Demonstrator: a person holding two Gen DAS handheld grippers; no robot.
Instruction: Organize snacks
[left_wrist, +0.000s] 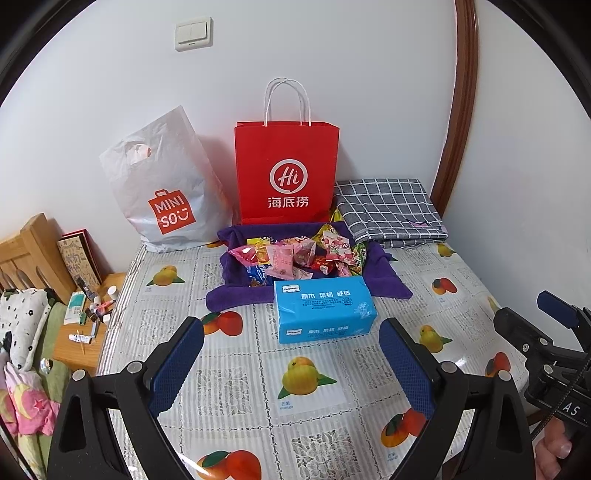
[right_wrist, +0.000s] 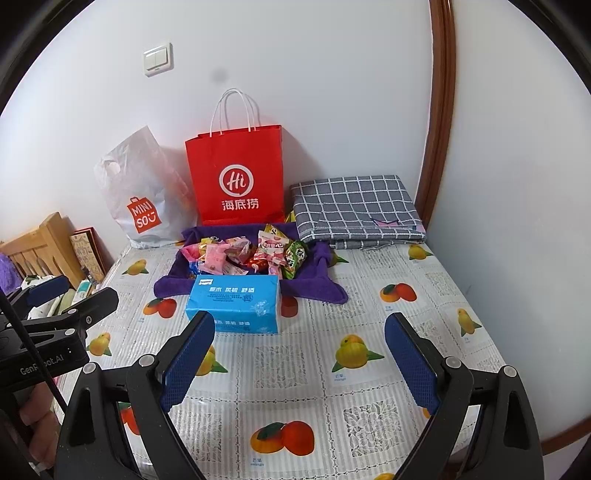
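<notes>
A heap of wrapped snacks (left_wrist: 303, 256) (right_wrist: 251, 254), pink, red, green and blue, lies on a purple cloth (left_wrist: 384, 280) (right_wrist: 317, 286) at the back of the table. A blue tissue pack (left_wrist: 323, 308) (right_wrist: 234, 306) sits just in front of the heap. Behind it stand a red paper bag (left_wrist: 287, 173) (right_wrist: 236, 177) and a white plastic bag (left_wrist: 164, 192) (right_wrist: 142, 195). My left gripper (left_wrist: 291, 363) is open over the tablecloth, short of the tissue pack. My right gripper (right_wrist: 299, 360) is open too, its left finger overlapping the pack's near corner in view. Both hold nothing.
A folded grey checked cloth (left_wrist: 391, 212) (right_wrist: 356, 208) lies at the back right by the wall. The fruit-print tablecloth (left_wrist: 236, 384) (right_wrist: 291, 373) covers the table. A wooden side table (left_wrist: 92, 317) with small bottles and tubes stands left. The other gripper (left_wrist: 546, 343) (right_wrist: 55, 314) shows at each view's edge.
</notes>
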